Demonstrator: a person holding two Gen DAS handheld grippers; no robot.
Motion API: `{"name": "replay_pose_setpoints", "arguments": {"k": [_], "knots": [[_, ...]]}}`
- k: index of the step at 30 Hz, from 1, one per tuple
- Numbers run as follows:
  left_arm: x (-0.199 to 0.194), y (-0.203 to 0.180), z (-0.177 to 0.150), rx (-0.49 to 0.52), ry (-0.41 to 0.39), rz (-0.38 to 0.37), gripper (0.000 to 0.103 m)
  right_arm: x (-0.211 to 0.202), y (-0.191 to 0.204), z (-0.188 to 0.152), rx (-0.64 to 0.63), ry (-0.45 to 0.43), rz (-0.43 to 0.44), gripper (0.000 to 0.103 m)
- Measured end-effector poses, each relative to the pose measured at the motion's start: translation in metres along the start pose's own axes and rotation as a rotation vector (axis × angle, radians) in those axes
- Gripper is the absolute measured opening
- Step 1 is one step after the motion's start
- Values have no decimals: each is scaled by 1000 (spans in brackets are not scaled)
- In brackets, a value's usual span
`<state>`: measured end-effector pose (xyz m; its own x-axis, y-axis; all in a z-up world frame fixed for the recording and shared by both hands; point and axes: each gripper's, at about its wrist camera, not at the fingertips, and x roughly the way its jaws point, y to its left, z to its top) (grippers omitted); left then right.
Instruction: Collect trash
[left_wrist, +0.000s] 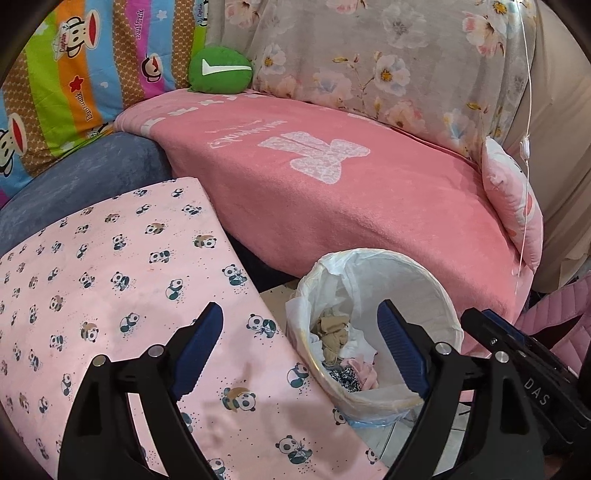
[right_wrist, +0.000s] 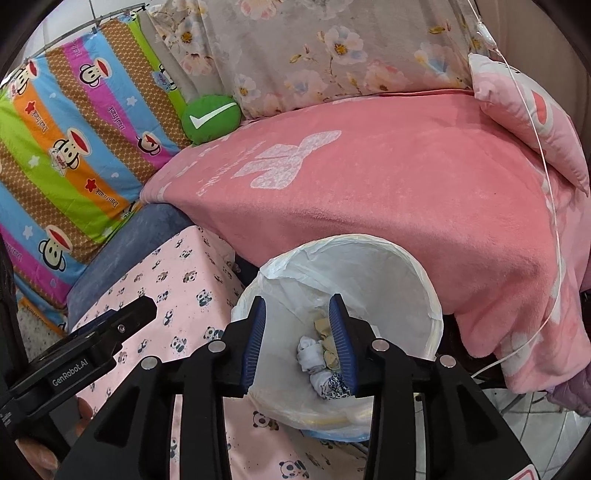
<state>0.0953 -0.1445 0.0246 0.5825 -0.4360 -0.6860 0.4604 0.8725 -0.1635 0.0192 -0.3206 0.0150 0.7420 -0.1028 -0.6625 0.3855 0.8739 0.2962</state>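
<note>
A: Nearest first? Right gripper (right_wrist: 297, 341) over the waste bin (right_wrist: 424, 291), jaws at a moderate gap, nothing between the blue pads (right_wrist: 255, 343).

B: And the left gripper (left_wrist: 299, 350)? Spread wide, empty as well, straddling the edge of the panda-print cover (left_wrist: 110, 280) and the bin's near rim.

A: Trash itself? Already down in the white liner (right_wrist: 295, 269): a knotted white wad (right_wrist: 310, 354), tan crumpled scraps (right_wrist: 325, 345), a dark speckled piece (right_wrist: 338, 386). Straight ahead of and below the right fingertips, clumped, no clear long axis.

B: Nearer side, then? Probably the right, centred on the bin's mouth; the left offset toward the panda cover, the bin ahead and to its right.

A: Anything loose left outside? None visible on the panda cover or on the pink blanket (left_wrist: 332, 192) behind the bin.

B: Writing? "GenRobot.AI" on the left tool's body in the right view, "DAS" on the right tool in the left view. Farther back, script on the blanket, too blurred to read; a white tick on the green cushion (left_wrist: 220, 69); "Paul Frank" repeated on the striped monkey-print bedding (right_wrist: 74, 147).
</note>
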Motion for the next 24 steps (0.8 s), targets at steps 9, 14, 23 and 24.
{"name": "replay_pose_setpoints", "arguments": {"k": [9, 14, 23, 24], "knots": [[-16, 7, -14, 20, -15, 69, 89, -18, 22, -22, -101, -12, -71, 57], [-22, 9, -21, 24, -16, 90, 91, -26, 28, -31, -122, -14, -99, 67], [-27, 10, -30, 27, -7, 115, 94, -32, 30, -39, -155, -5, -126, 85], [-27, 9, -31, 29, -7, 117, 95, -31, 30, -40, -157, -1, -128, 86]]}}
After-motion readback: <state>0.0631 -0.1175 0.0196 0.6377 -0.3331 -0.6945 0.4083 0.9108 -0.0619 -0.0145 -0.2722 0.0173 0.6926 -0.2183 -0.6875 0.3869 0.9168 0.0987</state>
